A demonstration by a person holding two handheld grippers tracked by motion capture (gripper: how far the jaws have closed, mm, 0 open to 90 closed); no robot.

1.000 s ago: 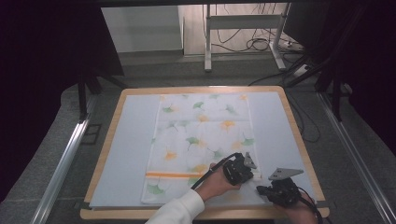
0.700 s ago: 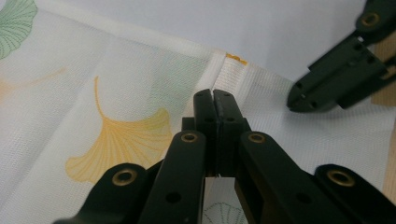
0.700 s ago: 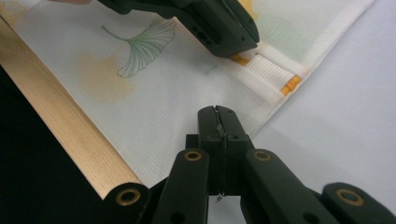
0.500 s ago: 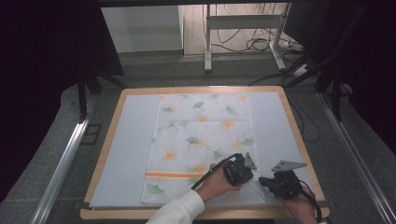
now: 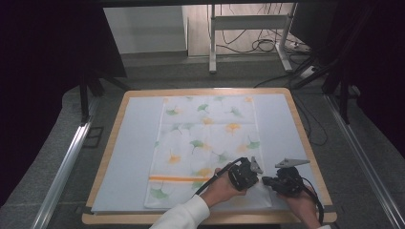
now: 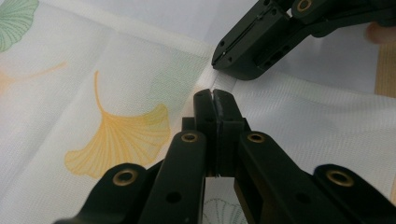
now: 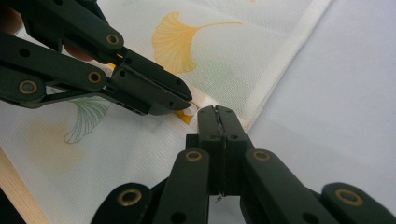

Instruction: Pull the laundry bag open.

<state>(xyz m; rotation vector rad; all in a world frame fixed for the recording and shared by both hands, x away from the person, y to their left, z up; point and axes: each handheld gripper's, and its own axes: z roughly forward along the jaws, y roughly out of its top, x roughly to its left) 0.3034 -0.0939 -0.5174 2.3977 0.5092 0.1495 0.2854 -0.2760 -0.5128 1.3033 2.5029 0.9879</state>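
the cloth (image 5: 205, 143), white with green and orange ginkgo leaves and an orange stripe (image 5: 174, 179) near its near end, lies flat and spread out on the tabletop (image 5: 124, 143), which is covered by a pale sheet inside a wooden rim (image 5: 205, 90).

left hand-held gripper (image 5: 253, 167): positioned over the cloth's near right corner area, just inside the cloth's right hem. in the left gripper view its jaws are fully closed, tip to tip, with the tips (image 6: 215, 100) down at the hem of the cloth; whether any fabric is pinched between them cannot be told. the person's left hand (image 5: 220, 187) lies on the cloth behind it, with a white sleeve (image 5: 184, 214) at the cloth's near edge.

right hand-held gripper (image 5: 267, 181): positioned just beside the cloth's right hem, close to the left unit and nearly touching it. in the right gripper view its jaws are closed together, tips (image 7: 217, 116) at the hem, with the pale sheet to one side and the cloth to the other. no fabric is visibly held. the right hand (image 5: 301, 202) holds it near the wooden rim, to the right of the cloth.
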